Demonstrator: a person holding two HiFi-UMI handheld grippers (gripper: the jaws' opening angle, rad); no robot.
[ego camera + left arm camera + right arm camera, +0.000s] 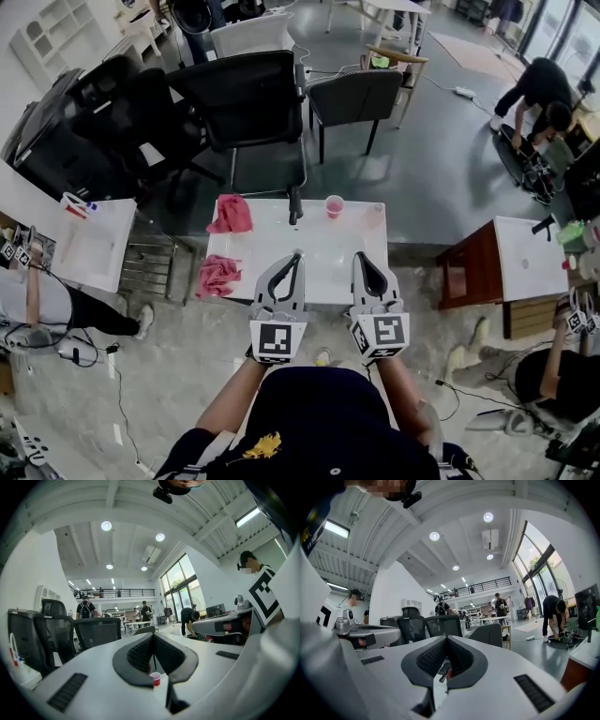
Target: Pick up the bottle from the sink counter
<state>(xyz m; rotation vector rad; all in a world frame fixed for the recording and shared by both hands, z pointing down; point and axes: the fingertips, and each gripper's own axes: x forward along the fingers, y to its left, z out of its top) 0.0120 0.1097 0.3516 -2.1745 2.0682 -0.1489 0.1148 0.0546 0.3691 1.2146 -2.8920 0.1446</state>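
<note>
A white sink counter (356, 244) stands in front of me. At its far edge are a black faucet (294, 204) and a small pink cup (334, 205). I see no bottle in any view. My left gripper (297, 257) and right gripper (360, 257) hover side by side over the counter's near half, both level and shut with nothing between the jaws. In the left gripper view the left gripper (153, 641) has its jaws touching, and the cup (155, 678) shows below them. In the right gripper view the right gripper (446, 642) is closed too, with the faucet (442, 674) dimly behind it.
Two red cloths (231, 214) (217, 277) lie on the counter's left side. Black office chairs (246, 98) stand behind it. Another white counter (94, 244) is at the left, and a wooden sink cabinet (525, 253) at the right. People crouch around the room.
</note>
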